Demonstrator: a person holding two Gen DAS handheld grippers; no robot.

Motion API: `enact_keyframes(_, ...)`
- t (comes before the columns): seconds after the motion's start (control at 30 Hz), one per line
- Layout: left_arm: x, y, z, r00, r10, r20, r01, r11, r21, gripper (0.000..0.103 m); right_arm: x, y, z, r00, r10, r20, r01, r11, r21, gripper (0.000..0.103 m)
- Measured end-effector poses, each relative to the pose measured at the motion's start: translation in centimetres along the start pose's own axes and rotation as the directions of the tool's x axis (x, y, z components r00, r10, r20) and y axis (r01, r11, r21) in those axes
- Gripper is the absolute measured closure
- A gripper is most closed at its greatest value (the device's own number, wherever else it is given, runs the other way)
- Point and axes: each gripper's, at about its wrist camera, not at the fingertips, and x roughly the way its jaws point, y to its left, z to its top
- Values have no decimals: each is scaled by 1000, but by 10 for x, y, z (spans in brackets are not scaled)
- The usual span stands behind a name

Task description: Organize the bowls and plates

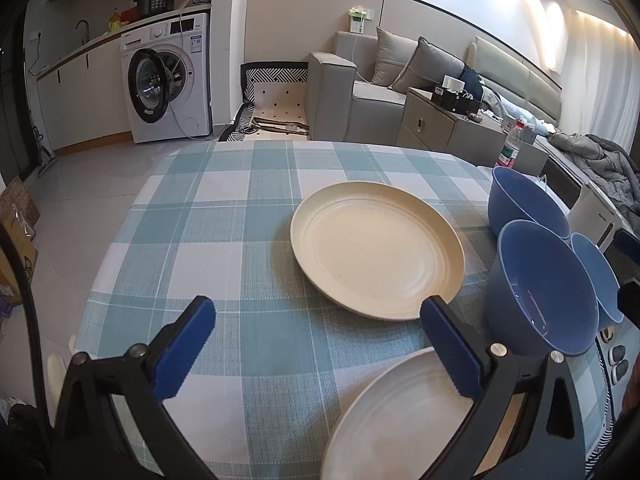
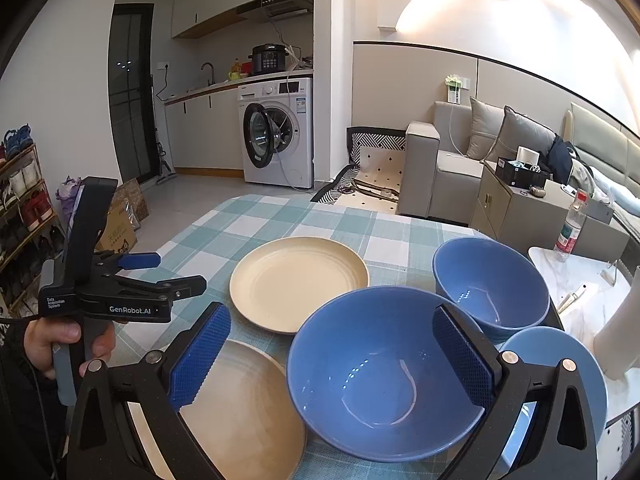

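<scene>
Third bowl [image 2: 560, 364] half-hidden behind gripper fingers [image 2: 464, 356]

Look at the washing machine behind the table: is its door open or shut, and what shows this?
Open. The washing machine door swings outward, leaving the drum visible behind it.

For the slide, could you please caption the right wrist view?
Open right gripper above a blue bowl, cream plates alongside.
</scene>
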Motion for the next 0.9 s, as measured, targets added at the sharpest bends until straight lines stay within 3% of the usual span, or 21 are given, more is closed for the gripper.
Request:
enact_keyframes(0.47,38,-6,13,997,56,-55,-55,998,28,1,12,-18,3,1000,-1,-19,1,1000,27,0)
enact_keyframes(0.63,52,-6,13,993,70,-91,-67,997,35,11,15,-22,2,1000,0,-24,0,1000,31,0)
enact_keyframes(0.8,64,-5,14,990,73,-123,-69,997,41,33,18,-23,1,999,0,-33,1,1000,30,0)
enact_keyframes(0.9,71,-4,14,987,70,-145,-65,997,37,37,19,-22,-1,999,-2,-36,3,1000,31,0)
